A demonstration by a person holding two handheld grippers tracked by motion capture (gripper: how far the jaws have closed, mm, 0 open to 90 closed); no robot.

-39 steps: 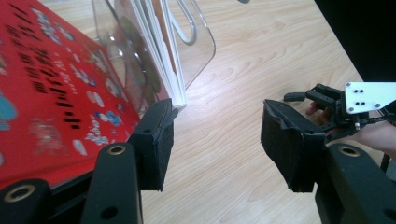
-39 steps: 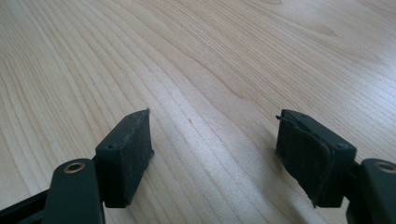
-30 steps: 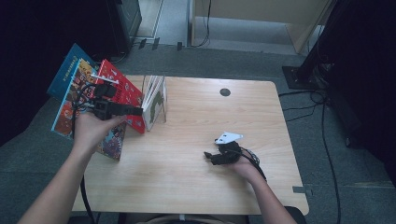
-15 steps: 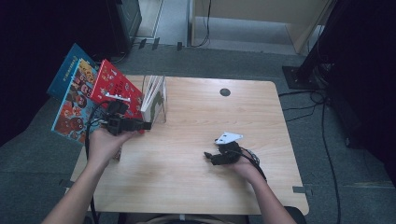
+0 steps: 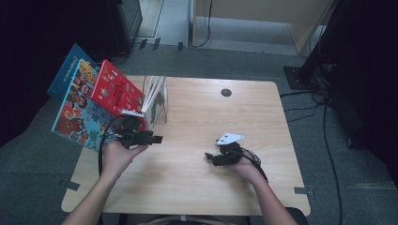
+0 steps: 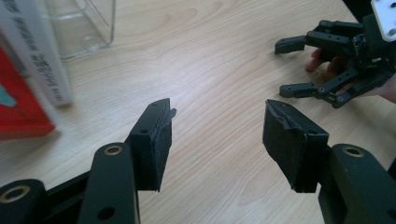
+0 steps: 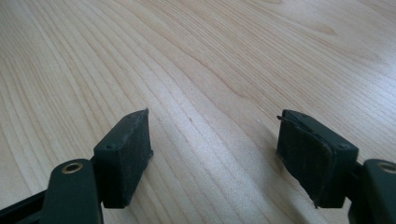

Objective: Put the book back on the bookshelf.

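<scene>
Grippers point(image 5: 157, 139) (both agape) over table point(image 5: 197, 187)

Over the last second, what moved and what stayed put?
The left gripper drew back from the red book toward the person and sank to the table, with open jaws holding nothing. The red book now leans free against the clear stand. The right gripper stayed in place, open and empty. The books hanging off the table's left edge look unmoved.
</scene>
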